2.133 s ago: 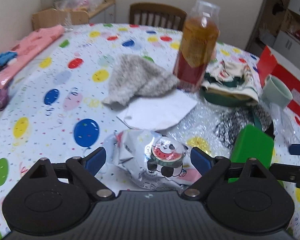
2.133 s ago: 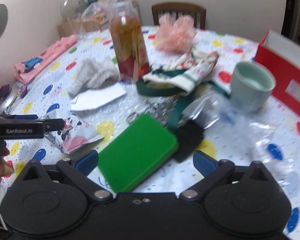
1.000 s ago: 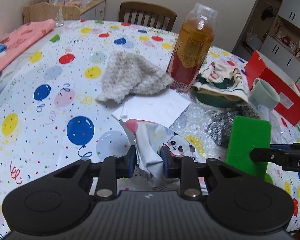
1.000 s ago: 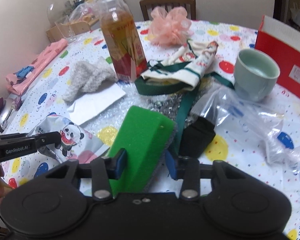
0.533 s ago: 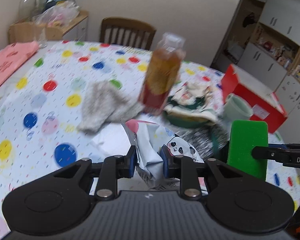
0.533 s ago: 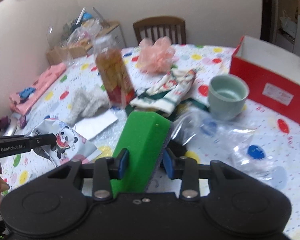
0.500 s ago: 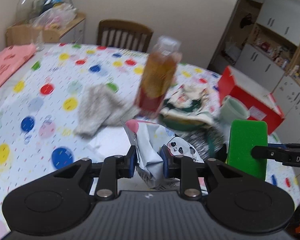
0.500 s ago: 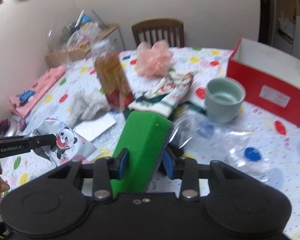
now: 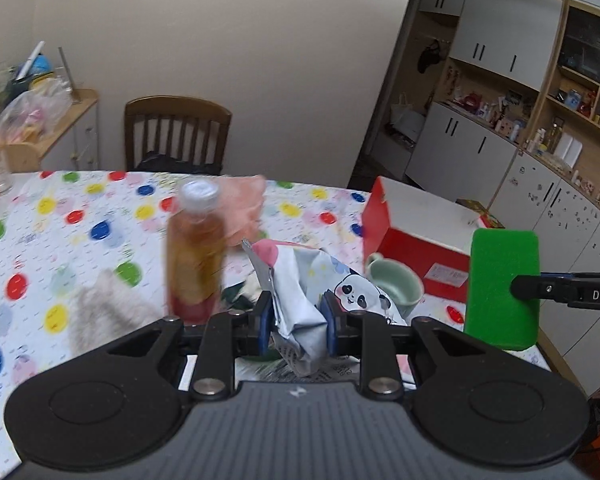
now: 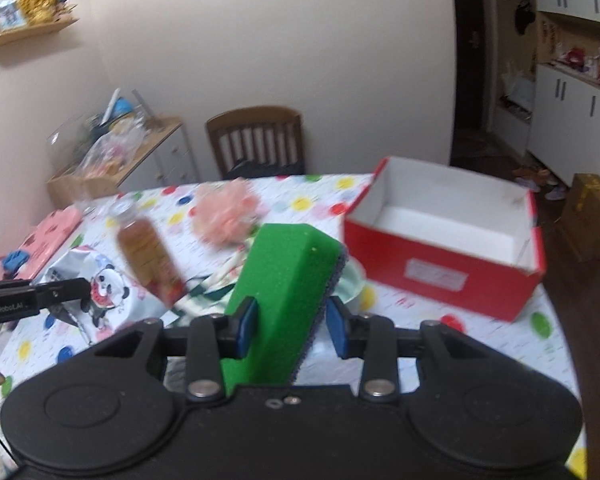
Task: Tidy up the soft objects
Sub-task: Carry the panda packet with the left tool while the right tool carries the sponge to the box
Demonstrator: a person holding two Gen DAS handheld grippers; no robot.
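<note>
your right gripper (image 10: 290, 330) is closed on the green sponge (image 10: 288, 300), which stands up between the blue pads and leans a little to the right. your left gripper (image 9: 296, 322) is closed on the crumpled panda bag (image 9: 304, 300), and the bag sticks up and forward from the pads. both things are lifted above the desk (image 9: 40, 240).

the red box (image 10: 444, 248) is open and looks empty. it stands ahead of your right gripper and to its right, and ahead and to the right of your left gripper also. i judge that this box is the place for the soft things, so the step now is to carry them over it.

bring the sponge first, because the right gripper is nearer to the box. go over the near red wall, not against it, and open only when the sponge is above the white bottom. the sponge is held near its lower end, so it can swing; move smoothly.

the green cup (image 9: 396, 288) stands just in front of the box, and the bottle (image 9: 196, 252) stands ahead of the left gripper to its left. keep the bag high when you pass the cup. the bag is thin and slippery, so do not loosen the grip before it is over the box. keep the two grippers apart, one after the other.
</note>
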